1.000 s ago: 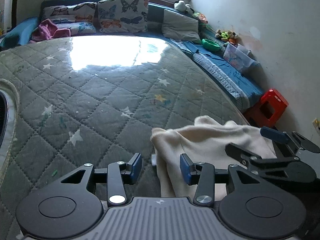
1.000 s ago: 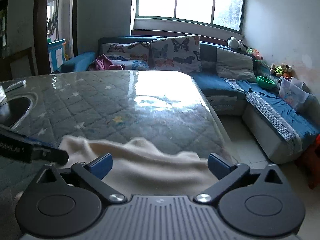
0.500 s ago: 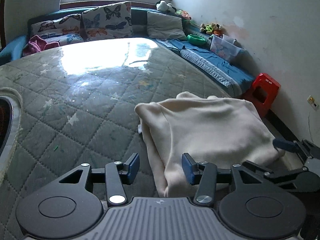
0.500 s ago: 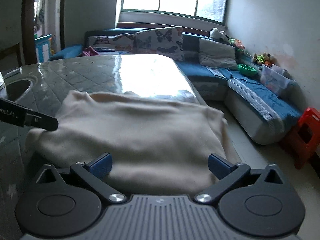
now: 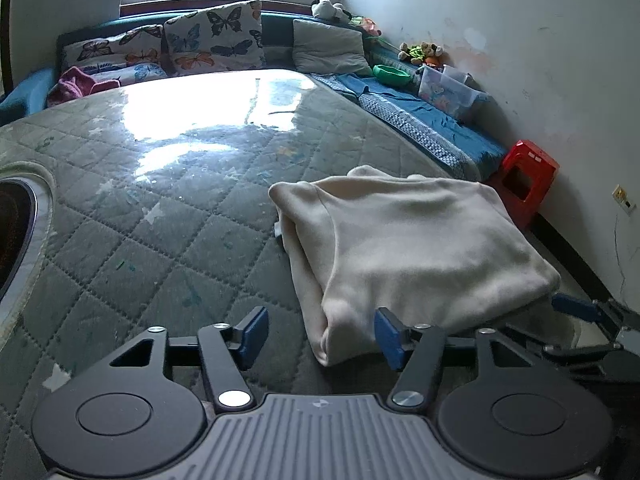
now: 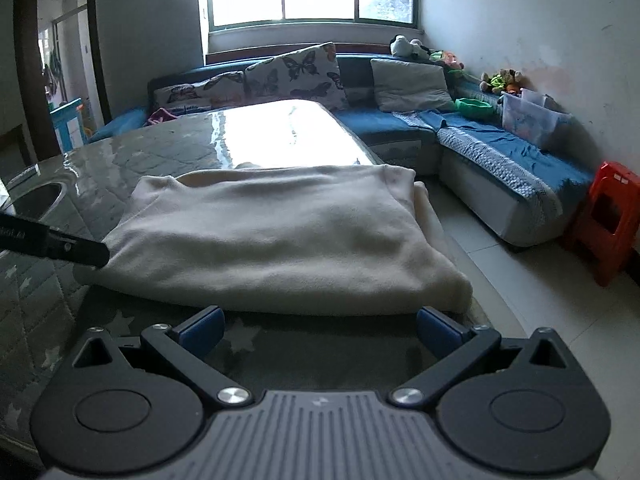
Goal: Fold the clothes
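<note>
A cream garment (image 5: 408,240) lies folded in a thick rectangle near the right edge of the quilted green table (image 5: 160,208). My left gripper (image 5: 320,338) is open and empty, with the garment's near left corner just ahead between its blue pads. My right gripper (image 6: 320,330) is open and empty, a little short of the garment's near edge (image 6: 280,240). The right gripper also shows at the lower right of the left wrist view (image 5: 576,312). The left gripper's finger (image 6: 52,240) shows at the left of the right wrist view.
A round sink (image 5: 16,232) is set into the table at the left. A blue corner sofa (image 6: 480,148) with butterfly cushions (image 5: 216,36) runs behind and to the right. A red stool (image 6: 608,216) stands on the tiled floor by the wall.
Both grippers have drawn back and up from the garment. The left gripper's fingers have opened wider. The garment now lies whole and flat ahead of both.
</note>
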Motion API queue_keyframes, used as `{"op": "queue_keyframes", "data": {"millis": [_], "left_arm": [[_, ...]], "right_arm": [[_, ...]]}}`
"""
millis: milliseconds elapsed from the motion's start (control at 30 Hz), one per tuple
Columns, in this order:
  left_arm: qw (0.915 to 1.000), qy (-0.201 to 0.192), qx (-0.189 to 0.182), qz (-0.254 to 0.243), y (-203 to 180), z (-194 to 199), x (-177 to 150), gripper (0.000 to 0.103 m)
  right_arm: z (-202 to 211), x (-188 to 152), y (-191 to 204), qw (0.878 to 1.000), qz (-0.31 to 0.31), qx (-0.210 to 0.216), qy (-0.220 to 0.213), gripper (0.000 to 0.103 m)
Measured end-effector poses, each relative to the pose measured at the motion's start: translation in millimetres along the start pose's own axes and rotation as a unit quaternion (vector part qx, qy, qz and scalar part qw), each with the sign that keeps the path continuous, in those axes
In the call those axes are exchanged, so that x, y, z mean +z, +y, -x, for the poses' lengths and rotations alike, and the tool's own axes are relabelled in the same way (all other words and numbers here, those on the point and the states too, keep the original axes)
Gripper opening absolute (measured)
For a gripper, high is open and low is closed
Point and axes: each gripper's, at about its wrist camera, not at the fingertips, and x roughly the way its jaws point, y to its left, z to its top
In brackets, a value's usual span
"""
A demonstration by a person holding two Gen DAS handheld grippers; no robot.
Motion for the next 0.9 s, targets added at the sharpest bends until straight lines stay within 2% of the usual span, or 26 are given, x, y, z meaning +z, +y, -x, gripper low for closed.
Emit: {"op": "queue_keyframes", "data": {"millis": [733, 900], "left_arm": [[0.9981, -0.027, 0.016, -0.053, -13.0, 21.5, -19.3, 0.096], [0.9977, -0.028, 0.02, -0.058, -14.3, 23.7, -24.7, 0.098]], "right_arm": [[13.3, -5.1, 11.3, 1.0, -0.022, -0.011, -0.013, 0.103], [15.3, -9.0, 12.6, 0.999, -0.026, -0.017, -0.011, 0.103]]}}
